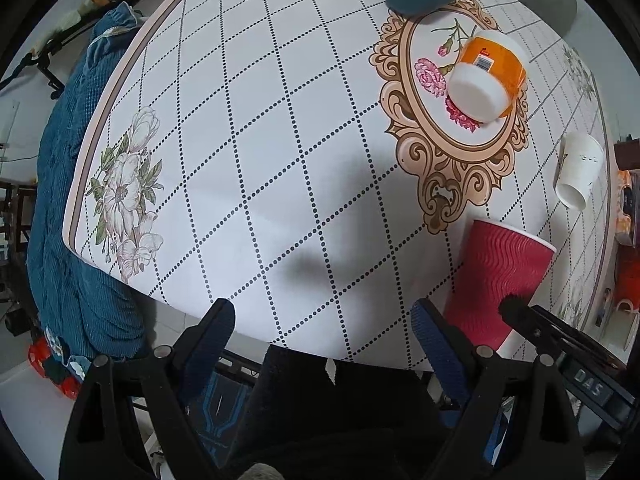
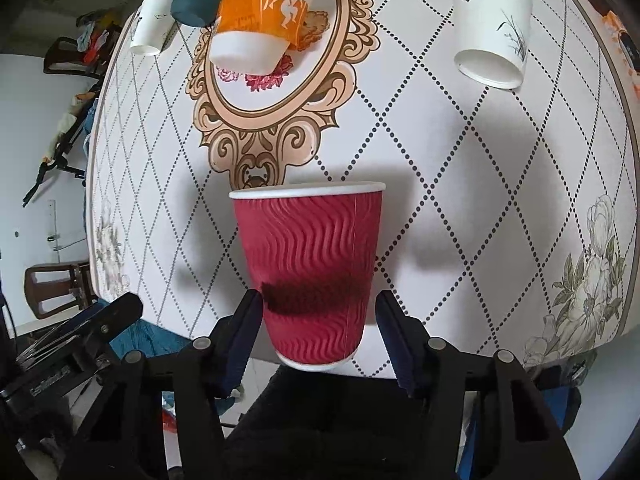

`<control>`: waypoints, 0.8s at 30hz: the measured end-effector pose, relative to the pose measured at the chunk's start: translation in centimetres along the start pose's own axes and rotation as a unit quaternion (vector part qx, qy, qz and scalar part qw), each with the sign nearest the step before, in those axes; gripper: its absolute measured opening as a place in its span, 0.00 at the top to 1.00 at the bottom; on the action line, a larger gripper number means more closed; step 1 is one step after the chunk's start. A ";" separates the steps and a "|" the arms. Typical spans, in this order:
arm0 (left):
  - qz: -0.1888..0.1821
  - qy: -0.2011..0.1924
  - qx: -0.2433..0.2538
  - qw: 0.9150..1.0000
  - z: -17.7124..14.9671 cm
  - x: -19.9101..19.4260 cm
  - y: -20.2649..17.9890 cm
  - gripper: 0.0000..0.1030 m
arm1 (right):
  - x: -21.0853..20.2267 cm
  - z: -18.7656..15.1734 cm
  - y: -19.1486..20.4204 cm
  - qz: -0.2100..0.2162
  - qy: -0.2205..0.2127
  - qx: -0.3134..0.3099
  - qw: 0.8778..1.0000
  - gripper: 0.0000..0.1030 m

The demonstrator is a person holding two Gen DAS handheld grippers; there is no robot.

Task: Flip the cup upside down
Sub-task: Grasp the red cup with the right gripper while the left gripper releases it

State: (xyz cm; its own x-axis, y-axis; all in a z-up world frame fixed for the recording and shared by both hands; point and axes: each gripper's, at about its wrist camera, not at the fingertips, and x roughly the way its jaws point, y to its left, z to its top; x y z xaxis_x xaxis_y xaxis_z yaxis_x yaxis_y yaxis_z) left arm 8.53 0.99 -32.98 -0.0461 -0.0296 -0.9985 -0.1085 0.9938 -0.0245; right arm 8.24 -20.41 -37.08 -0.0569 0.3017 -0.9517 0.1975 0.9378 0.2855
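The ribbed cup (image 2: 308,280) stands upright near the table (image 2: 460,208) edge, between the right hand-held gripper (image 2: 316,328) fingers.

The red ripple cup (image 2: 308,276) stands rim-up between the right gripper's (image 2: 318,332) spread jaws.

This looks like a room in a home. A round table (image 1: 280,128) has a printed cloth with flowers, a blue chair cover (image 1: 68,208) stands beside it, and a wooden chair (image 2: 52,284) and clutter stand on the tiled floor.
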 end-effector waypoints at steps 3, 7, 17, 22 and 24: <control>0.007 -0.010 0.005 1.000 0.0 -0.2 0.0 0.12 | -1.7 -0.3 0.5 -0.013 -0.007 -0.031 0.999 0.32; 0.016 -0.024 0.004 1.000 0.0 -0.2 0.5 0.12 | -5.3 -0.8 3.6 -0.082 -0.042 -0.198 0.976 0.19; 0.021 -0.029 -0.030 0.999 -0.6 2.1 3.0 0.01 | -0.4 -10.7 9.1 -0.370 -0.015 -0.804 0.466 0.11; 0.017 -0.018 -0.049 0.999 -0.9 4.0 4.3 0.01 | 3.2 -14.2 5.7 -0.379 0.047 -0.901 0.207 0.12; 0.015 -0.014 -0.054 0.998 -1.1 4.6 4.9 0.00 | 4.3 -15.0 4.5 -0.378 0.061 -0.913 0.139 0.12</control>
State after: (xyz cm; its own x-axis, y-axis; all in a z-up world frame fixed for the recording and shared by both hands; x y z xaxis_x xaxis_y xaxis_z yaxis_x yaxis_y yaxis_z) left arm 6.67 5.56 -37.64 -0.0240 0.0038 -0.9997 -0.2146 0.9767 0.0088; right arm -5.79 -12.29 -38.23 0.5769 -0.1057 -0.8100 -0.4820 -0.8446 -0.2332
